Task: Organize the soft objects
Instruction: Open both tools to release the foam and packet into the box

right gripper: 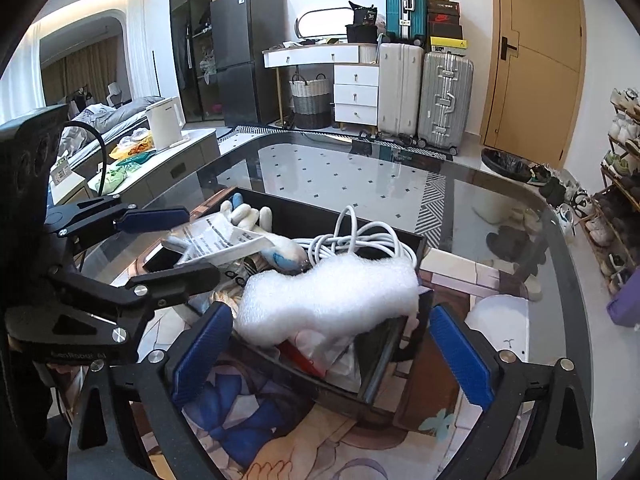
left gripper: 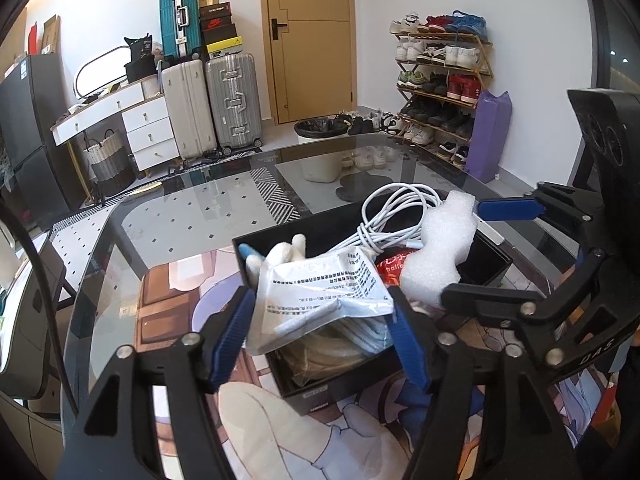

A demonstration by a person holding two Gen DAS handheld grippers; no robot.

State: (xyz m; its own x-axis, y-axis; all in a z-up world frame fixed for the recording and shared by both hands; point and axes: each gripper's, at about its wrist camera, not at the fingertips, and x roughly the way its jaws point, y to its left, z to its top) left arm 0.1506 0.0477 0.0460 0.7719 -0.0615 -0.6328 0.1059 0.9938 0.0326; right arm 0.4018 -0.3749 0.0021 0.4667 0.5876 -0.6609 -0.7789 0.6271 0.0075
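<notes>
A black box (left gripper: pixel 486 270) (right gripper: pixel 332 216) on the glass table holds soft things: a white foam piece (left gripper: pixel 438 244) (right gripper: pixel 332 300), a coiled white cable (left gripper: pixel 394 216) (right gripper: pixel 356 242), a white glove with blue tips (left gripper: pixel 280 256) (right gripper: pixel 248 214), a printed plastic bag (left gripper: pixel 320 296) (right gripper: pixel 218 242) and a red packet (left gripper: pixel 394 268). My left gripper (left gripper: pixel 320 340) (right gripper: pixel 168 244) is open, its fingers either side of the plastic bag. My right gripper (right gripper: pixel 328 354) (left gripper: pixel 476 252) is open, its fingers either side of the foam piece over the box's near end.
A printed cartoon mat (left gripper: pixel 256 412) (right gripper: pixel 280 440) lies under the box. The glass table's edge (left gripper: pixel 360 138) (right gripper: pixel 520 192) curves behind. Beyond it stand suitcases (left gripper: pixel 232 100), a bin (left gripper: pixel 318 148) and a shoe rack (left gripper: pixel 440 80).
</notes>
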